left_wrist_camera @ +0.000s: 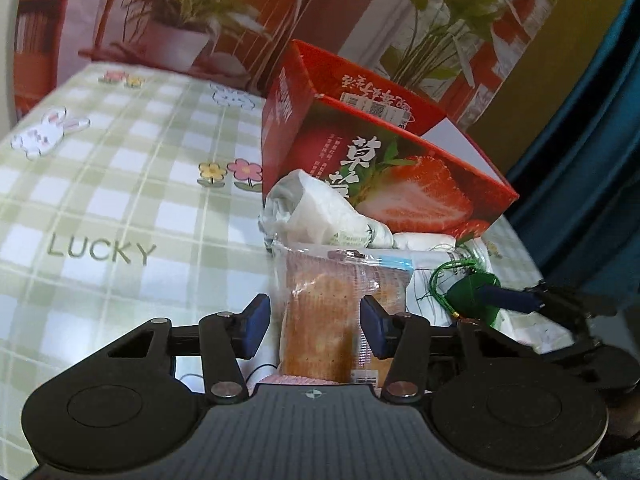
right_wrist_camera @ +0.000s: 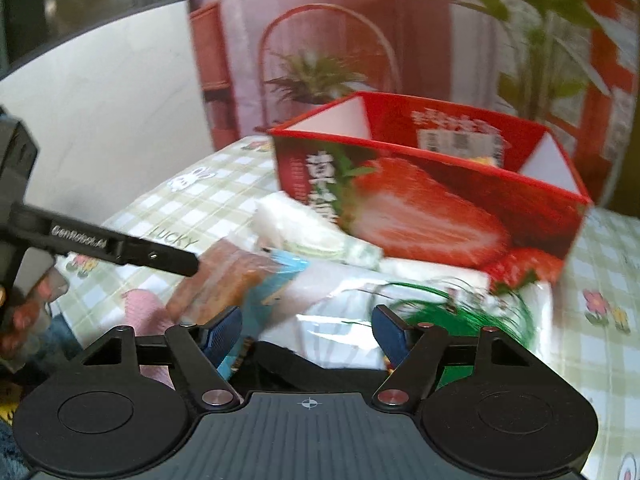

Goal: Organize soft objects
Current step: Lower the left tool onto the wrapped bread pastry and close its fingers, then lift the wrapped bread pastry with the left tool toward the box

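A clear-wrapped bread packet (left_wrist_camera: 320,320) stands between the blue pads of my left gripper (left_wrist_camera: 315,326). The right pad touches its wrapper and a thin gap shows at the left pad, so the gripper is open. Behind it a white tissue pack (left_wrist_camera: 320,208) leans on the open red strawberry box (left_wrist_camera: 400,184). My right gripper (right_wrist_camera: 308,332) is open over a white plastic packet (right_wrist_camera: 340,312), beside a green corded pouch (right_wrist_camera: 436,316). In the left wrist view one of its blue fingers (left_wrist_camera: 512,300) touches that pouch (left_wrist_camera: 472,292).
Everything sits on a green checked tablecloth (left_wrist_camera: 100,248) printed with LUCKY. A pink cloth (right_wrist_camera: 144,308) lies at the near edge under the packets. A printed backdrop with plants stands behind the box. A hand (right_wrist_camera: 28,308) holds the left gripper's handle.
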The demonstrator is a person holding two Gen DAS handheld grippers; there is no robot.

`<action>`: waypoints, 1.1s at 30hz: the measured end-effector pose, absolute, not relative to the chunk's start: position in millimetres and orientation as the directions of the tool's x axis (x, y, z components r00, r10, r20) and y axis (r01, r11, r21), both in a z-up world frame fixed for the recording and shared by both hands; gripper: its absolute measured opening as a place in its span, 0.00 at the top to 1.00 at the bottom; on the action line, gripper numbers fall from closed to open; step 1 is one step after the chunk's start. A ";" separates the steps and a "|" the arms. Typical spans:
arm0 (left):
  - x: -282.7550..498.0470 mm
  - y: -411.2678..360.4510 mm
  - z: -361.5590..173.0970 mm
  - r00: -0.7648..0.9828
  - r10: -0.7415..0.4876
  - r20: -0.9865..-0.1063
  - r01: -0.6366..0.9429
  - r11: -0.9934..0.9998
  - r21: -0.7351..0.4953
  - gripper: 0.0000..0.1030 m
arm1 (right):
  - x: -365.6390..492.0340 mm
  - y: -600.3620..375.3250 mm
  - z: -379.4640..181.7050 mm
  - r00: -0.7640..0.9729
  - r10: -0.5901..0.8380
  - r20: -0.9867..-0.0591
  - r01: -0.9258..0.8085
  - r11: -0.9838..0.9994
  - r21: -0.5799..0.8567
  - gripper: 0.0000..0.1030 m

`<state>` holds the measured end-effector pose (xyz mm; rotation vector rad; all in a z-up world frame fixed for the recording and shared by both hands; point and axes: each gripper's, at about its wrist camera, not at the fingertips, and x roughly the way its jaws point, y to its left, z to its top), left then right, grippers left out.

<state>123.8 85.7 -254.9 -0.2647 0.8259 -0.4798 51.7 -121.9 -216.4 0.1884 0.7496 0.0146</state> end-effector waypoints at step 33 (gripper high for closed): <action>145.4 59.6 -222.9 0.563 -0.614 -0.554 0.401 0.788 -0.467 0.56 | 87.9 -114.3 -212.9 0.760 0.182 -0.624 -0.043 0.972 0.231 0.65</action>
